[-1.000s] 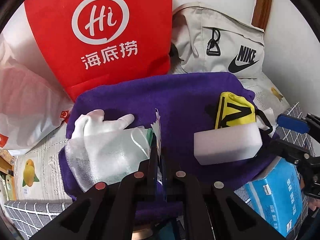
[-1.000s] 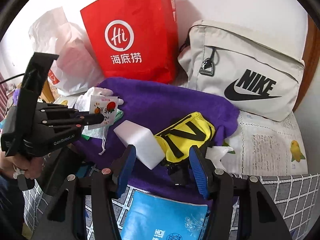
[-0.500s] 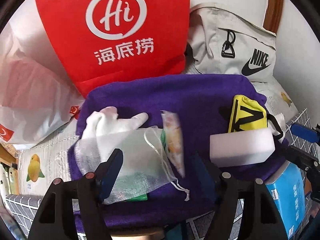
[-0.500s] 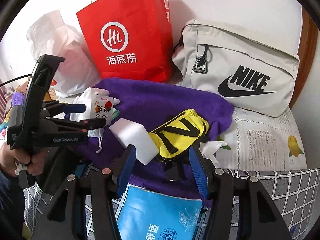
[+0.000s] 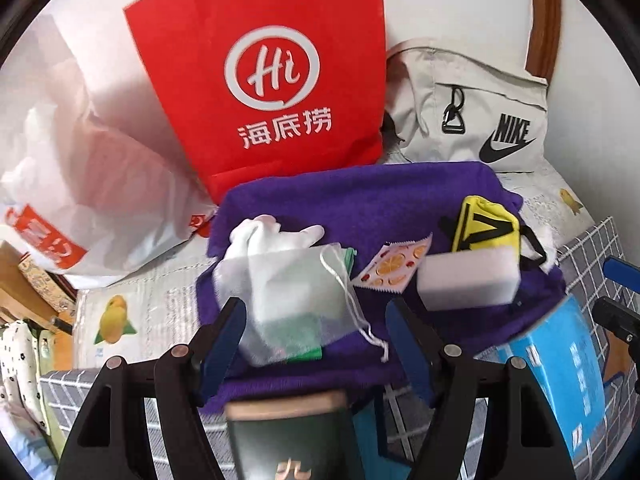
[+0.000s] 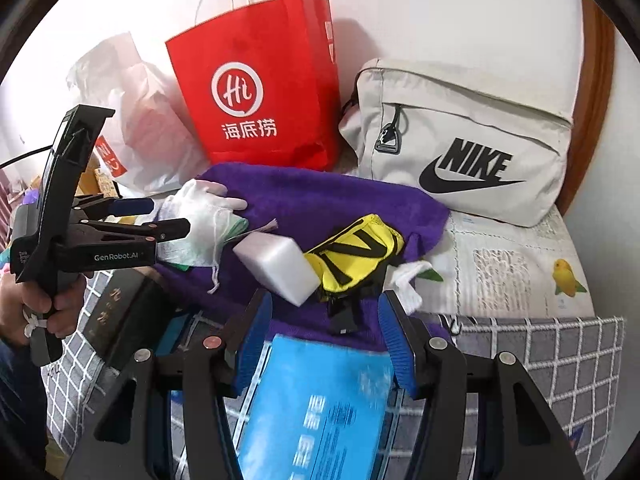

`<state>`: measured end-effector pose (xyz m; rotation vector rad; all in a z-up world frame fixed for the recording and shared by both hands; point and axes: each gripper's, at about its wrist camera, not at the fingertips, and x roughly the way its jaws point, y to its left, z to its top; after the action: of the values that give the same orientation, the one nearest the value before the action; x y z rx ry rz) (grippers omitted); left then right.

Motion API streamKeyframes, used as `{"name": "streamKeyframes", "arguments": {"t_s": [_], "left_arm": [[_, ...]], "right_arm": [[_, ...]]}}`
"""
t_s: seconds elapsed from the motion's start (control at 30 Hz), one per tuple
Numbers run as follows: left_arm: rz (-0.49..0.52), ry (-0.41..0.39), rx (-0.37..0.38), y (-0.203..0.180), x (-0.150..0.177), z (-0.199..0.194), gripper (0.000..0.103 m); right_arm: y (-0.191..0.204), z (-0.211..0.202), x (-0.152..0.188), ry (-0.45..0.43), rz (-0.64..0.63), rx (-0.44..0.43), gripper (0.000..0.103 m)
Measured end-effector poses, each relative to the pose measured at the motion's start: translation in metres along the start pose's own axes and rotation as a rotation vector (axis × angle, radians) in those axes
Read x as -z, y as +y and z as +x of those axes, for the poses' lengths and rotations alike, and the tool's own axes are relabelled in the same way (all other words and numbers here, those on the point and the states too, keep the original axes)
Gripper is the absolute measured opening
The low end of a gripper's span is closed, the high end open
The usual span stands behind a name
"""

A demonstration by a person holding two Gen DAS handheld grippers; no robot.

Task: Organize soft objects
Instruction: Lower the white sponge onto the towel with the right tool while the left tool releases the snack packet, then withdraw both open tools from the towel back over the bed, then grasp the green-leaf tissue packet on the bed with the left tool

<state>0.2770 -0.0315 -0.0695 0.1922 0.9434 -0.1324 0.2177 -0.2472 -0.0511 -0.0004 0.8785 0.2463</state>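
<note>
A white wall point(image 6: 440, 12) backs a surface covered by a grey grid-patterned cloth point(image 6: 552, 360). Against the wall stand a glossy red paper bag point(image 5: 256, 76) and a beige canvas Nike bag point(image 6: 460, 140). A fuzzy purple towel point(image 5: 380, 204) lies spread in front of them, carrying the soft items: a white mesh drawstring pouch point(image 5: 288, 300), a white rectangular foam sponge point(image 5: 468, 280), a yellow fabric pouch with black stripes point(image 5: 486, 228) and a flat orange-print sachet point(image 5: 394, 268). The left gripper point(image 5: 316, 340) stands open, empty, over the mesh pouch. The right gripper point(image 6: 324, 332) stands open, empty, near the sponge.
</note>
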Motion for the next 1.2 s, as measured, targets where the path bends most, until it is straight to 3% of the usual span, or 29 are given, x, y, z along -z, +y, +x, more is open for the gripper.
{"name": "streamKeyframes", "arguments": {"t_s": [0.2,0.53,0.87,0.97,1.17,1.2], "left_arm": [[-0.010,-0.020,0.001,0.001,0.025,-0.033,0.071],[-0.047,-0.003,0.019,-0.001,0.086,-0.066,0.071],[-0.124,0.033,0.042,0.006,0.142,-0.078,0.071],[-0.153,0.049,0.041,0.016,0.160,-0.082,0.071],[-0.194,0.066,0.024,0.028,0.179,-0.083,0.071],[-0.197,0.066,0.027,0.029,0.180,-0.083,0.071]], "right_arm": [[0.008,-0.034,0.030,0.001,0.003,0.004,0.055],[0.022,-0.075,0.111,0.058,0.008,-0.048,0.055],[0.044,-0.040,0.161,0.158,-0.091,-0.071,0.046],[0.041,-0.023,0.167,0.196,-0.083,-0.077,0.037],[0.052,-0.006,0.168,0.186,-0.118,-0.110,0.036],[0.054,-0.003,0.169,0.187,-0.127,-0.105,0.032]]}}
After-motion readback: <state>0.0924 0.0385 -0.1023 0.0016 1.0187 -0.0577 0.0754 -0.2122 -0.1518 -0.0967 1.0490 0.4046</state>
